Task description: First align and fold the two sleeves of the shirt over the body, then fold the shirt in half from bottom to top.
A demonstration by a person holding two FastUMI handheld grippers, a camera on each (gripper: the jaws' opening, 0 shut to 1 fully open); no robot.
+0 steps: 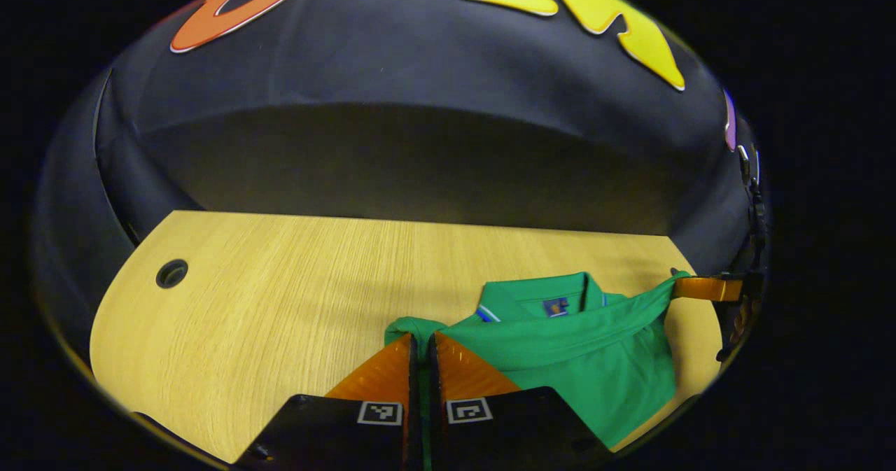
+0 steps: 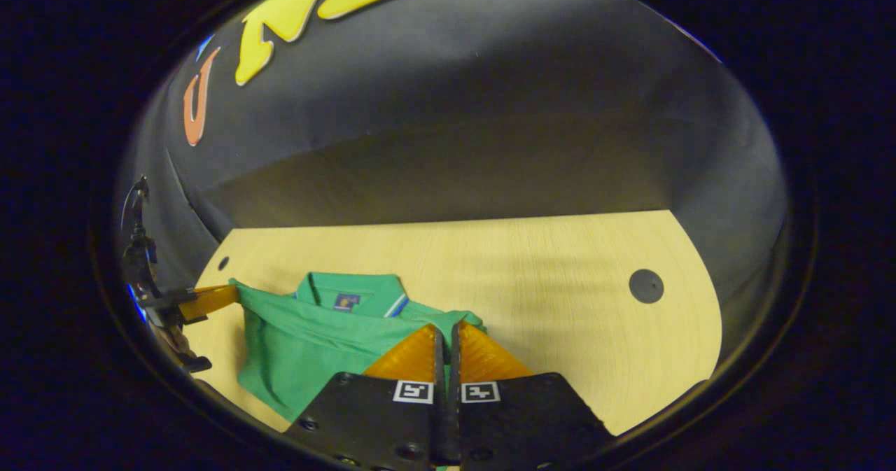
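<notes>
Shirt: green polo shirt lies on the wooden table, collar toward the booth wall, lower edge lifted off the top.
Left gripper: fingers pinched together on the shirt's edge.
Right gripper: fingers likewise clamped on the fabric at the opposite corner.
Table: cable hole lies well apart from the shirt.

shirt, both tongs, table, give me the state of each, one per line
shirt: on the table, collar up, partly folded, bottom edge lifted and held at two corners
left tongs: shut on the shirt's edge
right tongs: shut on the shirt's edge
table: flat, shirt lying on it, round hole near its far corner
</notes>
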